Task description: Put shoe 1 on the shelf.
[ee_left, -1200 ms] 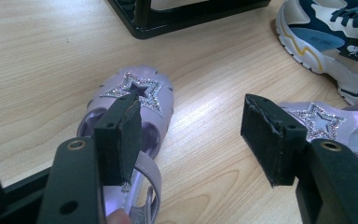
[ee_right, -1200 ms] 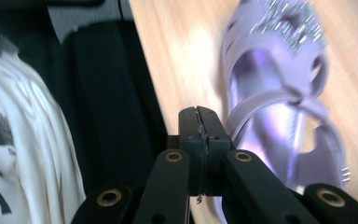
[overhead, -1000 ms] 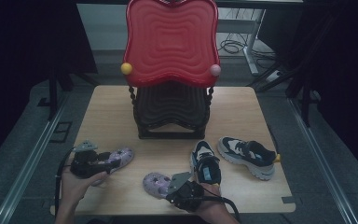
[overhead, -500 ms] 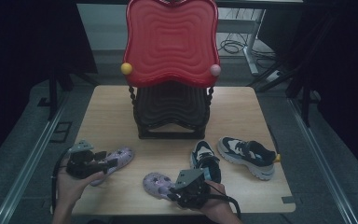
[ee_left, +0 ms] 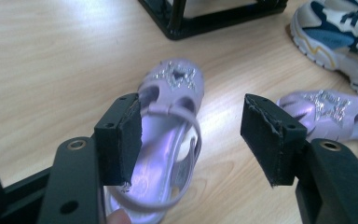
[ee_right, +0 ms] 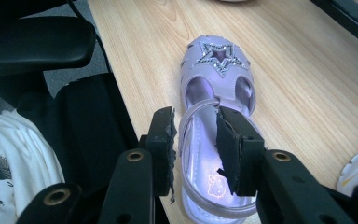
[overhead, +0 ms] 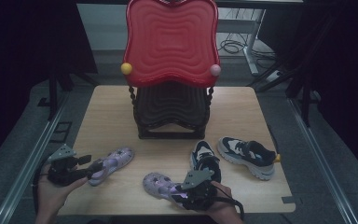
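Observation:
Two purple star sandals lie on the wooden table (overhead: 242, 107). My left gripper (overhead: 89, 169) sits at the heel of the left sandal (overhead: 114, 161). In the left gripper view the gripper (ee_left: 193, 133) stands wide open, with that sandal (ee_left: 172, 79) lying between and under the pads. My right gripper (overhead: 177, 191) is at the heel of the other sandal (overhead: 158, 183). In the right gripper view its jaws (ee_right: 193, 140) have just been opening. They straddle the heel strap of the sandal (ee_right: 216, 60) without pressing it.
A red wavy-backed chair (overhead: 170, 42) on a dark base (overhead: 170, 114) stands mid-table. Two dark-and-white sneakers (overhead: 206, 156) (overhead: 247, 156) lie right of the sandals. A black seat (ee_right: 32, 42) and a person's white garment are off the table's near edge.
My left gripper has drawn back to the left along the table while its sandal stays put. The right hand has hardly shifted.

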{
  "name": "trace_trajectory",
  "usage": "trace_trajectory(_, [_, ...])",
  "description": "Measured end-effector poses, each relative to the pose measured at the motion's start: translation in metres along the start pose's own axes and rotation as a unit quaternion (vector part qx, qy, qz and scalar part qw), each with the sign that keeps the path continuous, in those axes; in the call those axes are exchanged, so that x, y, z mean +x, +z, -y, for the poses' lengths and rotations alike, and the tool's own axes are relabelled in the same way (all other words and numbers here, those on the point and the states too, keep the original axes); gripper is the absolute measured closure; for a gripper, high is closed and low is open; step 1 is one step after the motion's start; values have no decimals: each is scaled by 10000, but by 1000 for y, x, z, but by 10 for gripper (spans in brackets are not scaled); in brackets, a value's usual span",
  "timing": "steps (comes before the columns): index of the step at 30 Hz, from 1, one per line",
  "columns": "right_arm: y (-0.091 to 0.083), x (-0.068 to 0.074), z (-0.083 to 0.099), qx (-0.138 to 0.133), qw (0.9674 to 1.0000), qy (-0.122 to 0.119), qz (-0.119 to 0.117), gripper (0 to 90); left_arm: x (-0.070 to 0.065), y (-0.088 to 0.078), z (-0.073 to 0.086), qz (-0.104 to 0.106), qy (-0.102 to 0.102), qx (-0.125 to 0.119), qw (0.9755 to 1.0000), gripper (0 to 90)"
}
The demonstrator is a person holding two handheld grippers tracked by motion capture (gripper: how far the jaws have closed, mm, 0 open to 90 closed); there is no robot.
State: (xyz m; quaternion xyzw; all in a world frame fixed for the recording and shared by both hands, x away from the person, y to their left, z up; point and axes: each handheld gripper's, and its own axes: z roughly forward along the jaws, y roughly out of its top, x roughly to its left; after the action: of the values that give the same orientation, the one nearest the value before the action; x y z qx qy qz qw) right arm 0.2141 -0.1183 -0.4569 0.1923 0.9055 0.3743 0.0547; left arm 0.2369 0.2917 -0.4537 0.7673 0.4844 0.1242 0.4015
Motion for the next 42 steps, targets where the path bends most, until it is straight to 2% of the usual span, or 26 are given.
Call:
trace_trajectory(2, [1,1,1,-6,10000,2,-2,663,-1,4,6,87,48,84,9999,389])
trace_trajectory(6, [0,1,2,-35,10000,20,12,657,-1,16,13,92,147,270,9995,395])
trace_trajectory(13, [-2,0,4,-66,10000,53,25,655,-1,34,15,117,349,534,9979,453])
trace_trajectory(19, [-2,0,6,-78,9999,75,28,653,-2,46,15,47,458,778,9959,593])
trace_trajectory(24, [-1,0,7,-37,9999,99,42,653,-1,49,16,91,515,901,9946,739])
trace_trajectory(29, [2,2,5,176,9998,89,59,653,0,50,16,123,504,958,9940,833])
trace_trajectory(35, [13,5,-3,625,9980,22,-33,669,0,50,15,116,485,981,9939,852])
trace_trajectory(42, [31,4,-9,1039,9946,-21,16,708,2,49,16,139,433,939,9945,857])
